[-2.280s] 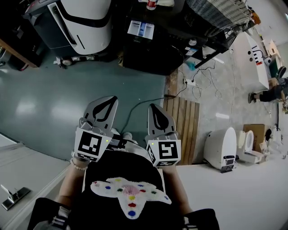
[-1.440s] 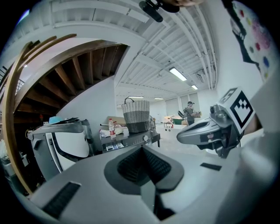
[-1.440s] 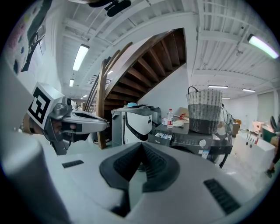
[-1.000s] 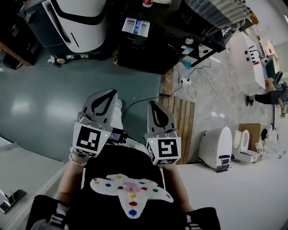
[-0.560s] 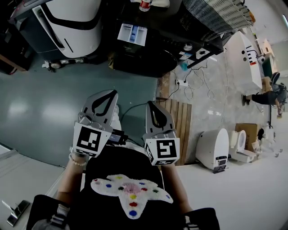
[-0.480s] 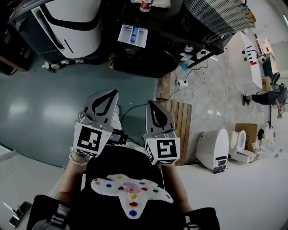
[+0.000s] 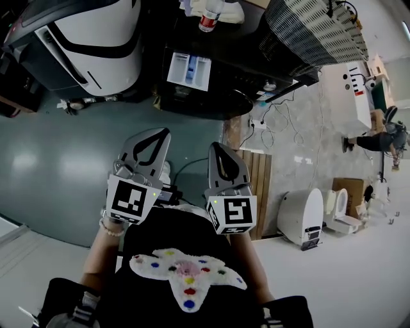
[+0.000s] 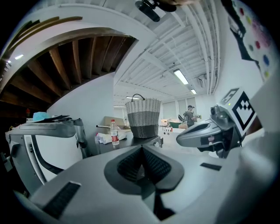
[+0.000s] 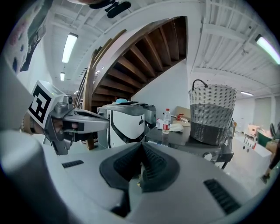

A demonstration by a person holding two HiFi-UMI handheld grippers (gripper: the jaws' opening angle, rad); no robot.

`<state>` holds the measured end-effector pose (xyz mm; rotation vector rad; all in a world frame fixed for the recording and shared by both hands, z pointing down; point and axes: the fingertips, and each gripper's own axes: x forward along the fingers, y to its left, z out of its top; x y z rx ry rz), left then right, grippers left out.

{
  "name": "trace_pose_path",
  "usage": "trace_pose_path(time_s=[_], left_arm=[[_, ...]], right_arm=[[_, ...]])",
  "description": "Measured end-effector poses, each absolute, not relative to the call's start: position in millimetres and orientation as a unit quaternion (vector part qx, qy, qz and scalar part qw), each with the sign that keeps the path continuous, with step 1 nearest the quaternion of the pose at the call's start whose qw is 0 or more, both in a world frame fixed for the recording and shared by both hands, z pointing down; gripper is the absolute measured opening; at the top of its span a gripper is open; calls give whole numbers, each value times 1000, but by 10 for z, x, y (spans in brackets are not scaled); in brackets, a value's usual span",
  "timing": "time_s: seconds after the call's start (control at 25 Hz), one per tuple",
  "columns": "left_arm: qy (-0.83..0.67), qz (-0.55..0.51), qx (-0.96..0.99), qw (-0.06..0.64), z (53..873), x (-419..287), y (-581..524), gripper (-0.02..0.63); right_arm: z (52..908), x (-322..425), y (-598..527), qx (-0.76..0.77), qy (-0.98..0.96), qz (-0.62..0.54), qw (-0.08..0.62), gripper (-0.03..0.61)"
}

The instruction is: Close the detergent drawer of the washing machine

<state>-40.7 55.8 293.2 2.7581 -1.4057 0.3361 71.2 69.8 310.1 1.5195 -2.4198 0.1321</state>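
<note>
Both hands are held out in front of the chest, side by side, forearms roughly parallel, pointing forward and tipped a bit down. The left gripper (image 7: 154, 144) has its jaws squeezed fully together with nothing in them, and it's the same deal for the right gripper (image 7: 221, 161). The detergent drawer (image 7: 190, 68) is sticking out of the black washing machine (image 7: 214, 90), well ahead of both jaw tips and roughly in line with the gap between the two grippers. A bottle (image 7: 208, 16) stands on top of the machine, further out past the drawer.
</note>
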Motion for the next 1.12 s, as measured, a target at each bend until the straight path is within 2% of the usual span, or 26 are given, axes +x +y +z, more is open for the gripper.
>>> trace_pose_path(time_s=[0.64, 1.12], left_arm=[[-431, 106, 896, 8, 2978, -604, -384, 11], [-424, 110, 899, 18, 3087, -719, -594, 11]], right_arm=[[3167, 491, -233, 542, -826, 47, 148, 5], [3207, 386, -419, 546, -822, 51, 154, 5]])
